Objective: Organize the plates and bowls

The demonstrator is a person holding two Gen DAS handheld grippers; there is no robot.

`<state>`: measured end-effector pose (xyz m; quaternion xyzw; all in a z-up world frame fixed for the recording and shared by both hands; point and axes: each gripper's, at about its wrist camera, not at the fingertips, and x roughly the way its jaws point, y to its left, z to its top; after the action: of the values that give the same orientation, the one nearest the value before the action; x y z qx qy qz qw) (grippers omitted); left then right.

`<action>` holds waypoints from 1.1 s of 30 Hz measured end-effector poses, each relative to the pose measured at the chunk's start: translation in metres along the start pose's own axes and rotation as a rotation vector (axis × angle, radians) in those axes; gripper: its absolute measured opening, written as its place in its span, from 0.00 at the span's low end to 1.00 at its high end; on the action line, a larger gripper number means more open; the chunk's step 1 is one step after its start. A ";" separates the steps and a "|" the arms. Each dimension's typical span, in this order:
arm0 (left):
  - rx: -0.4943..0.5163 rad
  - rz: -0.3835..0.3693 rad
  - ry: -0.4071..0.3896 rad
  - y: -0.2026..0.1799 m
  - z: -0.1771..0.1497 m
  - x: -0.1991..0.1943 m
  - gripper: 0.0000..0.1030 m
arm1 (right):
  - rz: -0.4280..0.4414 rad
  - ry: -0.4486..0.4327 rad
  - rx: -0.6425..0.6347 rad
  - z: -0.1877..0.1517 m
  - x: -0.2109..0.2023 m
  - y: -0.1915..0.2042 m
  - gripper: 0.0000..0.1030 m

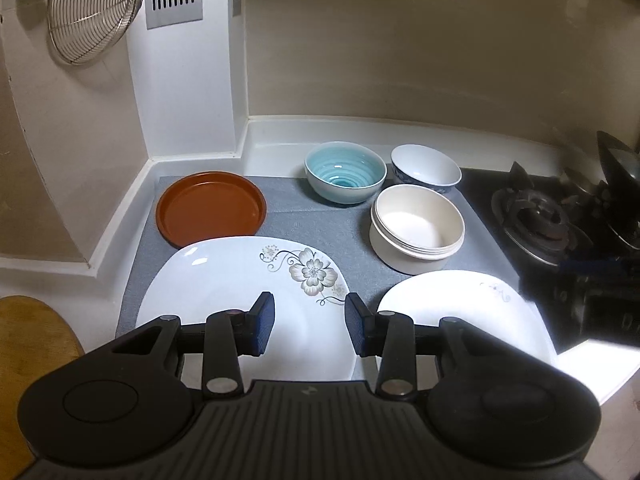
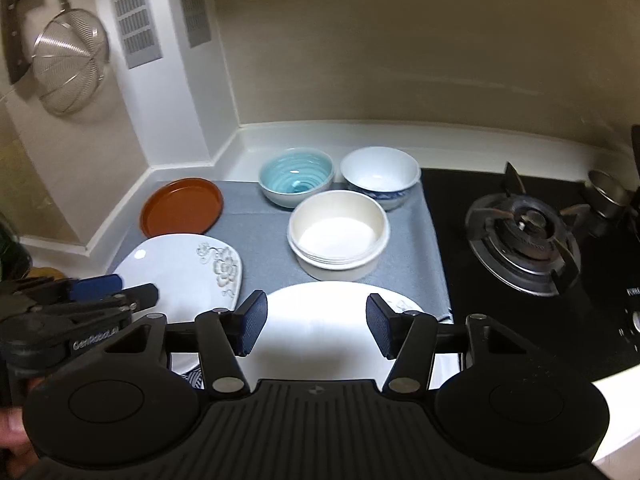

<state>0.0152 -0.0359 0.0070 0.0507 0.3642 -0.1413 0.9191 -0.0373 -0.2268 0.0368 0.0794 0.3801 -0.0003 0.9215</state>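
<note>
Both the left gripper (image 1: pixel 309 324) and right gripper (image 2: pixel 316 330) hang half-open and apparently empty above white plates (image 1: pixel 224 276).

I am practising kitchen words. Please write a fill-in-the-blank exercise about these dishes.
1. The round plate at the far left of the grey mat is ____.
2. The teal bowl stands ____ on the mat.
3. The number of bowls is ____.

Missing words: brown; upright; three
</note>
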 end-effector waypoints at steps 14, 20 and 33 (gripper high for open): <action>-0.089 0.063 0.044 0.070 -0.006 0.007 0.23 | 0.136 0.062 0.016 0.015 0.047 0.035 0.27; -0.165 0.078 0.045 0.125 -0.011 0.019 0.23 | 0.162 0.099 0.031 0.026 0.082 0.056 0.27; -0.366 -0.028 0.126 0.190 -0.033 0.082 0.23 | 0.113 0.237 -0.012 0.031 0.164 0.071 0.27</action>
<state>0.1069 0.1336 -0.0747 -0.1135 0.4411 -0.0821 0.8865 0.1059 -0.1512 -0.0461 0.0947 0.4812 0.0633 0.8692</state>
